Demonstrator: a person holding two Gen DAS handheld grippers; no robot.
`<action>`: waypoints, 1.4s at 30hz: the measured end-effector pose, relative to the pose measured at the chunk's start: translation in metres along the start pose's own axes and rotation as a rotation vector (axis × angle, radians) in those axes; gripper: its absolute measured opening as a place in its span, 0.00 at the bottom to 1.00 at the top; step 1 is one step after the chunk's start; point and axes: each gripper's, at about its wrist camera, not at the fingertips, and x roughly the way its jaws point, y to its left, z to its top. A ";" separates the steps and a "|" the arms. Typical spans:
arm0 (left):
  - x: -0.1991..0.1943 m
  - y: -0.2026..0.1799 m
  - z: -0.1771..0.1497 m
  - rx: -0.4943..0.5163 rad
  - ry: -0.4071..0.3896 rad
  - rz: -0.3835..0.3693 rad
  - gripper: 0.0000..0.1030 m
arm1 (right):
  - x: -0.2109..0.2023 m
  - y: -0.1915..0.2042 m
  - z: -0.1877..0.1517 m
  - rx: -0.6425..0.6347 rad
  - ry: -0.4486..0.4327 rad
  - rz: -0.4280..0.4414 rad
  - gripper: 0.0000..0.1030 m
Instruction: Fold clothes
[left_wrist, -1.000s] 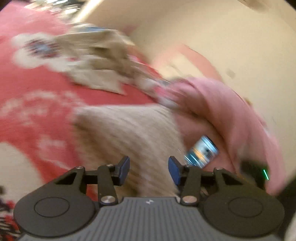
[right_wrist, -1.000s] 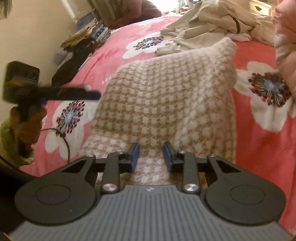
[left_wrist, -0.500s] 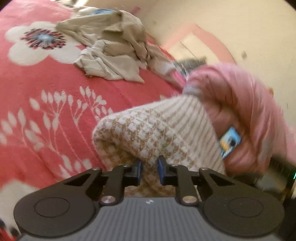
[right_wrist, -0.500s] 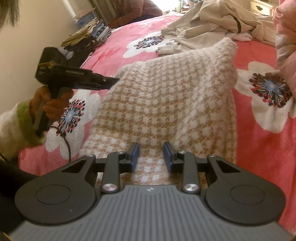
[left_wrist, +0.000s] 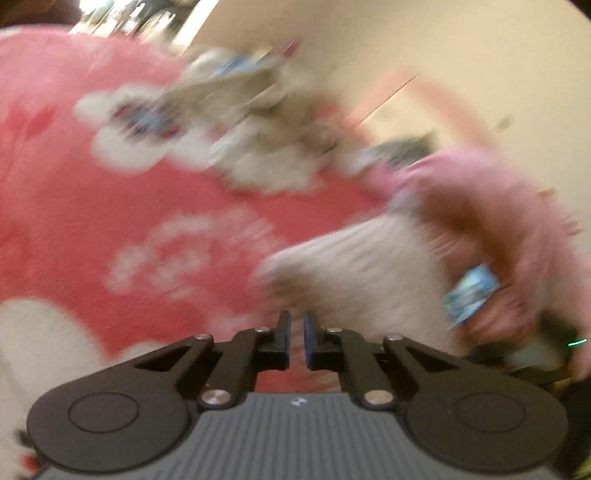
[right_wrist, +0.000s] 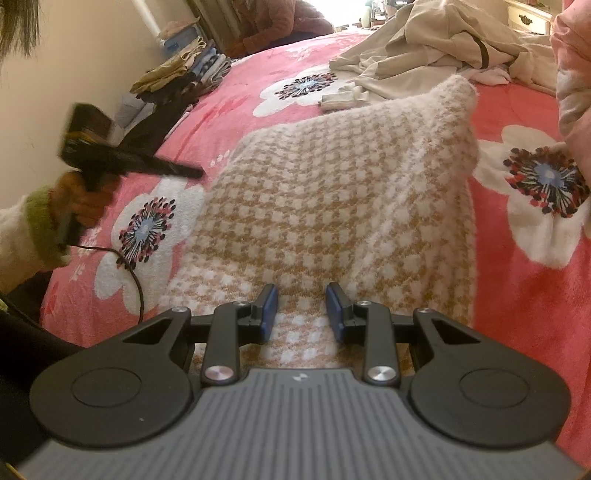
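Observation:
A fluffy tan-and-white checked sweater (right_wrist: 332, 192) lies spread on the red flowered bedspread (right_wrist: 517, 314). My right gripper (right_wrist: 302, 306) sits on its near hem, and thick knit fills the narrow gap between the blue pads. My left gripper (left_wrist: 296, 328) is shut, and I see no fabric between its pads. In the right wrist view the left gripper (right_wrist: 199, 172) hovers just off the sweater's left edge, held by a hand with a green cuff (right_wrist: 40, 218). The left wrist view is blurred. It shows the sweater (left_wrist: 354, 266) ahead and a pink sleeve (left_wrist: 498, 206) on the right.
A crumpled heap of beige clothes (right_wrist: 424, 48) lies at the far end of the bed. A stack of folded clothes (right_wrist: 184, 74) sits by the wall at the bed's left edge. A person (right_wrist: 280, 22) sits beyond the bed. A black cable (right_wrist: 129, 273) trails over the bedspread.
The left jaws went from open to shut beside the sweater's left corner, then the gripper drew back leftward off it. The sweater and the right gripper stayed put.

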 end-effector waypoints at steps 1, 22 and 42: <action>-0.005 -0.015 -0.001 0.006 -0.037 -0.046 0.10 | 0.000 0.000 0.000 0.001 -0.002 0.000 0.27; 0.041 -0.102 -0.102 -0.191 0.075 -0.311 0.35 | -0.004 -0.006 -0.008 0.090 -0.062 -0.005 0.27; 0.060 -0.077 -0.103 -0.324 0.045 -0.310 0.47 | -0.007 -0.019 -0.013 0.204 -0.082 0.033 0.27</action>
